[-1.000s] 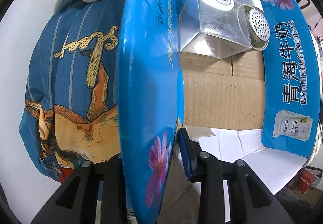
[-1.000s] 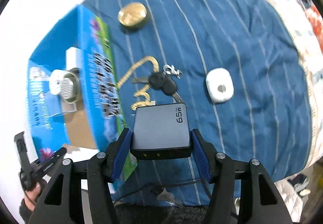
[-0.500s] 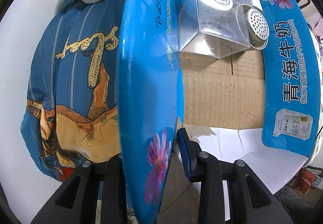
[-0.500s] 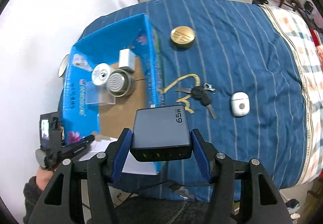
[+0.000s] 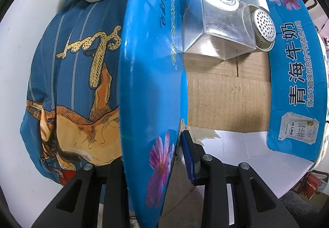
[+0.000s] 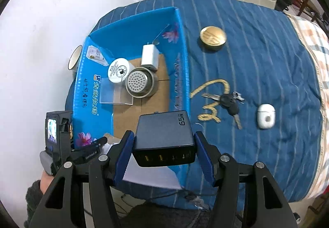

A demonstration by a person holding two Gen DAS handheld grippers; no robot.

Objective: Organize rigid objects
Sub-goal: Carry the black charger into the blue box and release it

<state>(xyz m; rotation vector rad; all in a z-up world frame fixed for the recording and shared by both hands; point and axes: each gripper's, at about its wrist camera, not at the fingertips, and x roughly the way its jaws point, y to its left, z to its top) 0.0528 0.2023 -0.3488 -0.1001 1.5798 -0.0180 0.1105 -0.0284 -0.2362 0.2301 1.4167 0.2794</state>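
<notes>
Right gripper [image 6: 164,152] clamps the grey charger [image 6: 164,135] between its fingers; left gripper [image 5: 152,158] pinches the blue box [image 5: 144,84] wall.

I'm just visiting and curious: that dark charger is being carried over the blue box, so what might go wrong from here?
1. The right tool grips the charger only by its two sides; it might slip out.
2. Dropped far back, it could hit the clear plastic case or the metal strainer already inside; the near cardboard floor is bare.
3. The left tool pinches just one thin wall of the box, which might bend or shift.
</notes>
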